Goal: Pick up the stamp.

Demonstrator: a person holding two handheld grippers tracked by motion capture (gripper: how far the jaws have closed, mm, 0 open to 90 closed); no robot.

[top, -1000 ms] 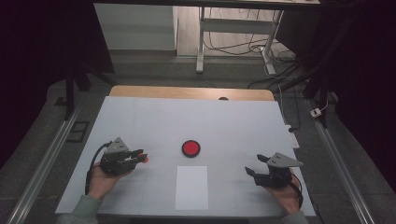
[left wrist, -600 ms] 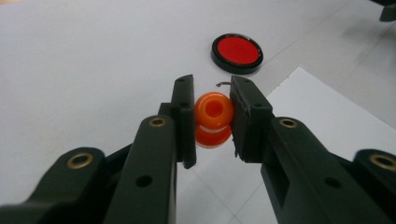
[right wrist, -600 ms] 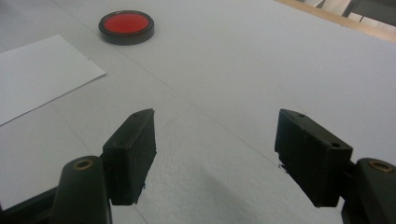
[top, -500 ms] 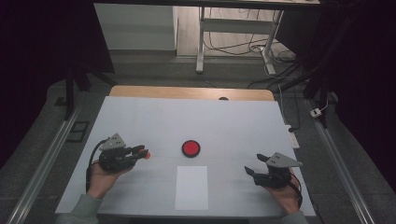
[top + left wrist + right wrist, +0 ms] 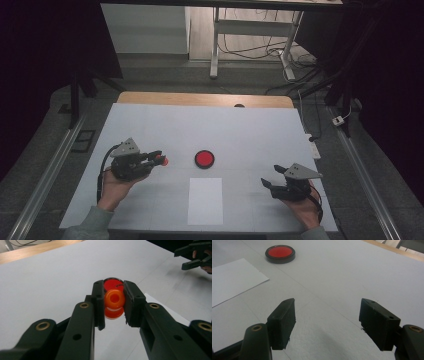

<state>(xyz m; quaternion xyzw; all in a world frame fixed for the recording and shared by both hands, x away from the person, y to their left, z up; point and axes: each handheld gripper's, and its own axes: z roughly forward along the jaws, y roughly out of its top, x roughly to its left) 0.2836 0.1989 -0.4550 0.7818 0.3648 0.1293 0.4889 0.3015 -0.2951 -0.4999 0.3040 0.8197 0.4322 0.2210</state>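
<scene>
Table (image 5: 150, 120): white top, bare wooden strip along far edge. Red disc with black rim (image 5: 204, 159) lies flat near centre. White paper sheet (image 5: 205, 200) lies flat just on near side of disc, apart from it, reaching toward near edge.

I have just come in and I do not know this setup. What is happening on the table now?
A person holds a gripper in each hand over a white table. The left gripper is shut on a small orange ring and points toward the red disc in the middle. The right gripper is open and holds nothing. A white paper sheet lies near the front edge.
</scene>
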